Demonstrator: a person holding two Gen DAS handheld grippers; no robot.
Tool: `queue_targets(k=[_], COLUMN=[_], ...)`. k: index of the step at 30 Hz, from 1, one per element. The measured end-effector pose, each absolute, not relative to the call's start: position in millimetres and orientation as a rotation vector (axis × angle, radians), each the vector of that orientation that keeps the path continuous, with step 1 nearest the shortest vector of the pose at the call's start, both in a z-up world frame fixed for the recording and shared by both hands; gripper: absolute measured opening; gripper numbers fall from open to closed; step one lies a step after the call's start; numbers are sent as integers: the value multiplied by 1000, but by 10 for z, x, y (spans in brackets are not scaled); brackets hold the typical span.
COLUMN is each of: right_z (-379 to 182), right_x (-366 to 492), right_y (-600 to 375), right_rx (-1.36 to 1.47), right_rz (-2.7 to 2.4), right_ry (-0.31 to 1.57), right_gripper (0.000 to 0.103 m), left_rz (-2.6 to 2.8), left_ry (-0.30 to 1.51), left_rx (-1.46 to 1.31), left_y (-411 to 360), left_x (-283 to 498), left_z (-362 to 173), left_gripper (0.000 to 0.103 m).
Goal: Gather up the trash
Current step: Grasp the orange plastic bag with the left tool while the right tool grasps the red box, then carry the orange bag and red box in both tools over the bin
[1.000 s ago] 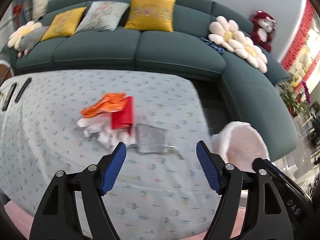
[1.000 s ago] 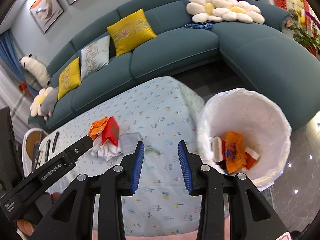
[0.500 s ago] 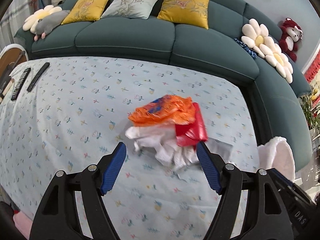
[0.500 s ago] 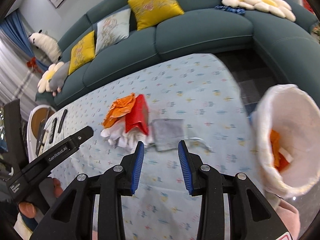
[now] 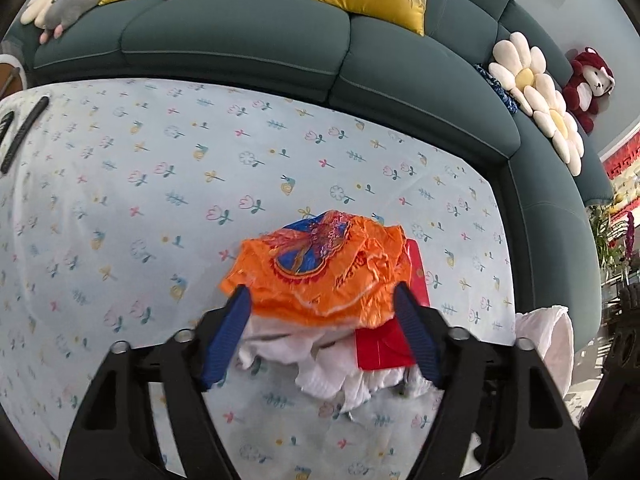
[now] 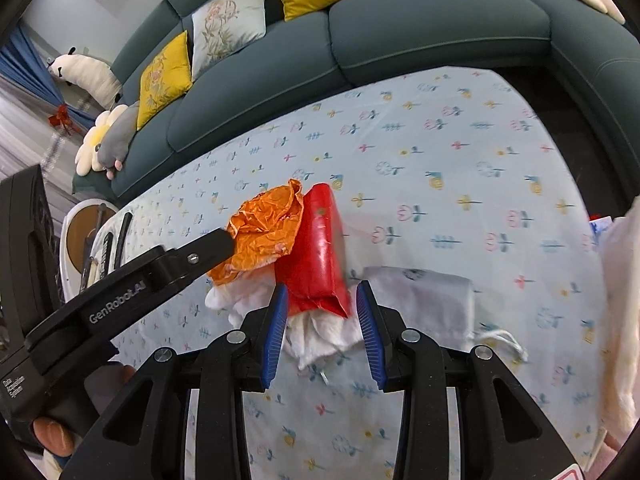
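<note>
Trash is seen heaped near the middle of a table spread with a pale blue flower-printed cloth (image 5: 168, 184): a crumpled orange plastic wrapper (image 5: 320, 268) lies on top, a glossy red packet (image 6: 316, 248) is pressed against its side, and crumpled white tissue paper (image 6: 320, 332) is spread beneath both. The left gripper (image 5: 322, 300) is lowered over the heap with its blue pads set on either side of the orange wrapper; its jaws are closing, and no firm pinch can be made out. The right gripper (image 6: 322, 292) is held partly open, its pads flanking the near end of the red packet without visibly pressing it. A flat grey cloth pouch (image 6: 424, 300) is laid just beside the heap. A white-lined bin (image 5: 548, 340) is seen past the table's edge, and a dark teal sofa (image 5: 240, 32) is curved behind.
</note>
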State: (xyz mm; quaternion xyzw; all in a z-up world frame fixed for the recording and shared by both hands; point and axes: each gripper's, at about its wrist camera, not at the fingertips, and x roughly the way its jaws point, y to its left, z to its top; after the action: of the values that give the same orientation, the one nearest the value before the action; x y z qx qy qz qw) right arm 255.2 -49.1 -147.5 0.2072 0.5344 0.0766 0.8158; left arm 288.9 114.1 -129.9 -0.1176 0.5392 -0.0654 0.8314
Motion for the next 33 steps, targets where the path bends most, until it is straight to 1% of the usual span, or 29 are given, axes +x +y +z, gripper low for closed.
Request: queue_targets(k=[1,4,5,6,8,9,10,14,18,26,33], right_z=[-1508,-1588,-1609,-1628,-1652,-1661,-1670,-1622,-1454,-845,-310], right_x=[2581,2648,2662,2673,2678,2673,2669,2599,2537,2333,2019], right_y=[-475,-425,-412,-392,-349,-328,-314,-292,-353,-580,-868], right_rx=[441,452,454,453,448,444,443,435,441,449,455], right_rz=[165,179,184,190,201,209,215,221,227,231,218], right_ry=[1147,1163,1168,1174,1179,1183,1188,1171,1130,998,880], right_gripper=[35,35,35,35,30,23,16,12,8,7,7], left_rz=[-149,-175,-182,-186,-178,-171,-166,-150,-143,-162,-217], left_ry=[1153,1163,1167,1171,1169,1163,1159,1131,1093,996,909], left_rx=[-251,-253,-250,-249,-249,-249,-249,-248,-239,-216,-175], left_y=[1135,1127,1125,1126,1147,1162,1175,1232,1246,1107,764], left_x=[2913,2922,2914,2903,2883,2865,2852,2791,2733,2535,2238], left_z=[-1334,-1405,-1424,-1441,-1457,-1456,-1451,-1349,-1150,-623,-119], left_gripper=[57,40,29,21,18,14,14,10,8,8,8])
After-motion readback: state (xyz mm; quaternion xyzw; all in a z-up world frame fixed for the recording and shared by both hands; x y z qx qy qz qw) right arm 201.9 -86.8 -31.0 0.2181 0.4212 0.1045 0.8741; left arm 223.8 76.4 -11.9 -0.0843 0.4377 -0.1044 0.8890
